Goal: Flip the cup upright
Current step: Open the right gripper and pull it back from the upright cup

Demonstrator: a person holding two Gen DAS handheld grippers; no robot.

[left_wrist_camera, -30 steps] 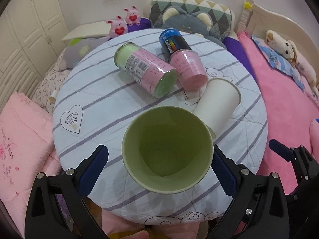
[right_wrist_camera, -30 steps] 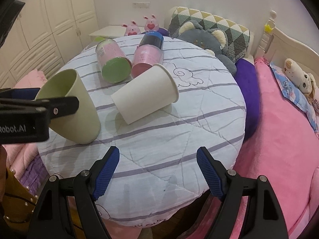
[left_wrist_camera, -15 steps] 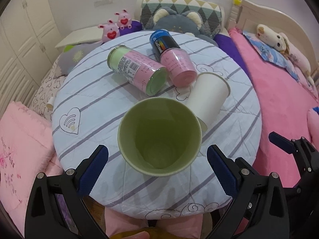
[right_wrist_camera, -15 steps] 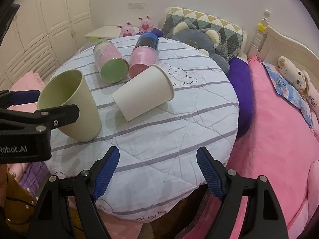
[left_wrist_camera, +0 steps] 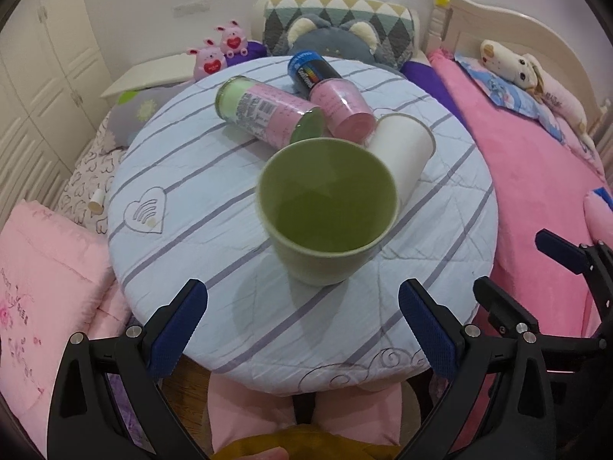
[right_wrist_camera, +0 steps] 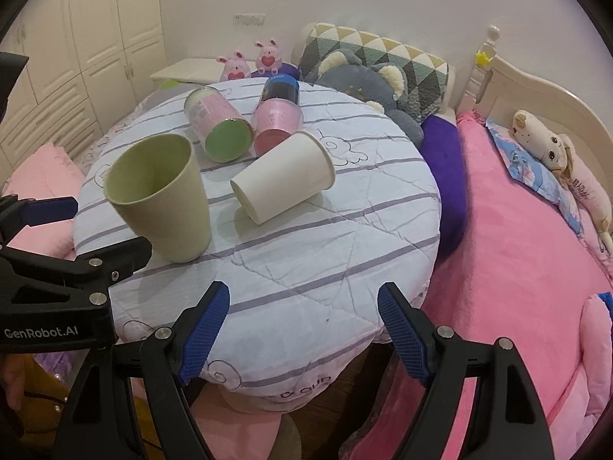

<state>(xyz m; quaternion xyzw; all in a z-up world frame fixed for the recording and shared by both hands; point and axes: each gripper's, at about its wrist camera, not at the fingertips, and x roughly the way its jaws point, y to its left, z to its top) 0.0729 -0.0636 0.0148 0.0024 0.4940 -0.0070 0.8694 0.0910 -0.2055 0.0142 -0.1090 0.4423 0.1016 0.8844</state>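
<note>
A green cup (left_wrist_camera: 325,211) stands upright on the round quilted table (left_wrist_camera: 199,176), mouth up; it also shows in the right wrist view (right_wrist_camera: 161,195). A white paper cup (left_wrist_camera: 402,149) lies on its side just behind it, seen too in the right wrist view (right_wrist_camera: 285,180). My left gripper (left_wrist_camera: 302,326) is open, drawn back from the green cup and empty. My right gripper (right_wrist_camera: 302,329) is open and empty near the table's front edge.
A pink-and-green can (left_wrist_camera: 268,113), a pink cup (left_wrist_camera: 343,109) and a dark can (left_wrist_camera: 310,69) lie at the back of the table. A pink bed (left_wrist_camera: 536,176) with plush toys is to the right. Pillows and a white wardrobe (right_wrist_camera: 76,38) are behind and left.
My left gripper has let go of the green cup and pulled back; the cup now stands free on the table. The right gripper has backed away slightly.
</note>
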